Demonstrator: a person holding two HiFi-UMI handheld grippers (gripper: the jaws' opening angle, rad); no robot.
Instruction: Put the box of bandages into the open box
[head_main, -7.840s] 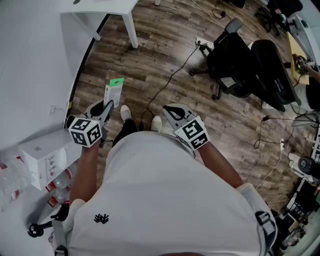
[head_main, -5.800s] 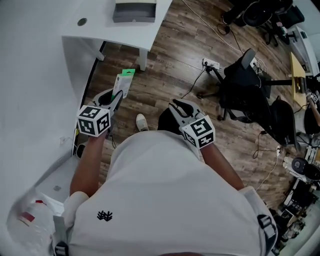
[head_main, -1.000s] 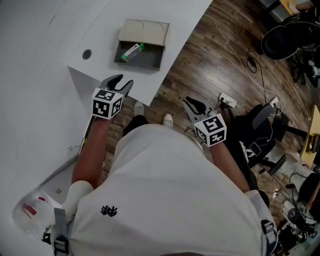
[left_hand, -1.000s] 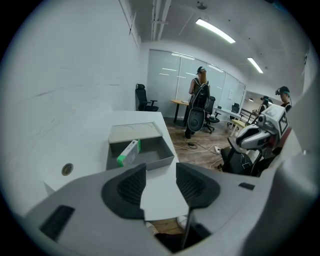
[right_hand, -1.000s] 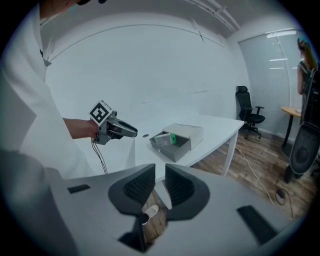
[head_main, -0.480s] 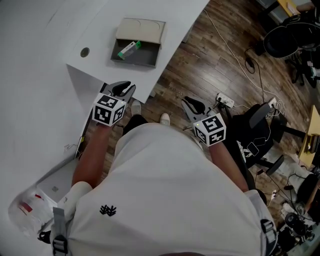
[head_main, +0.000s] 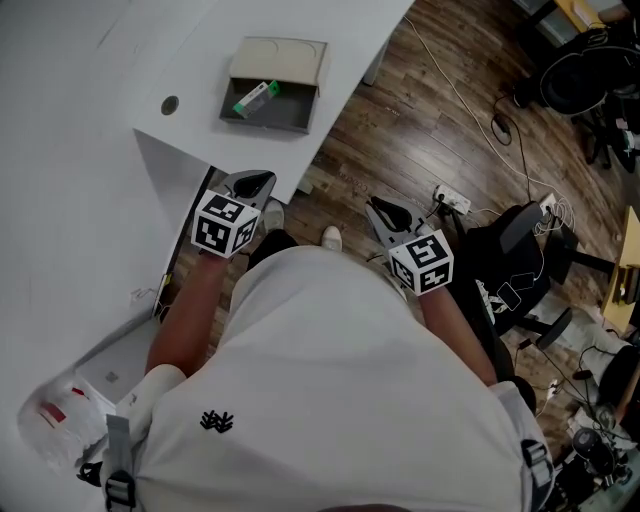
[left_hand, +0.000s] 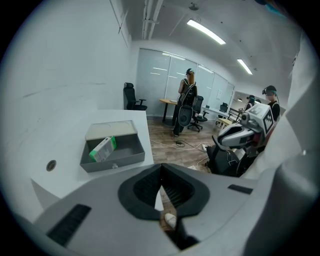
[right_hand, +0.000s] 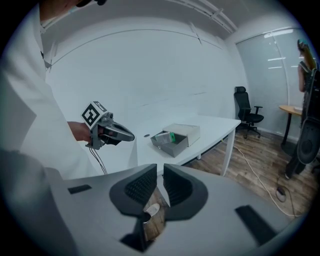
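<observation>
The left gripper (left_hand: 161, 170) is closing, its jaw tips meeting on nothing; the right gripper (right_hand: 160, 171) has its jaws a slit apart, empty. Ahead on the white table (head_main: 90, 60), the box of bandages (head_main: 257, 97) lies inside the open box (head_main: 270, 123)

The box of bandages (head_main: 256, 97), earlier carried in the left gripper (head_main: 253, 183), now lies inside the open box (head_main: 262, 120) on the table (head_main: 120, 60), and that gripper has drawn back, jaws closed and empty.
</observation>
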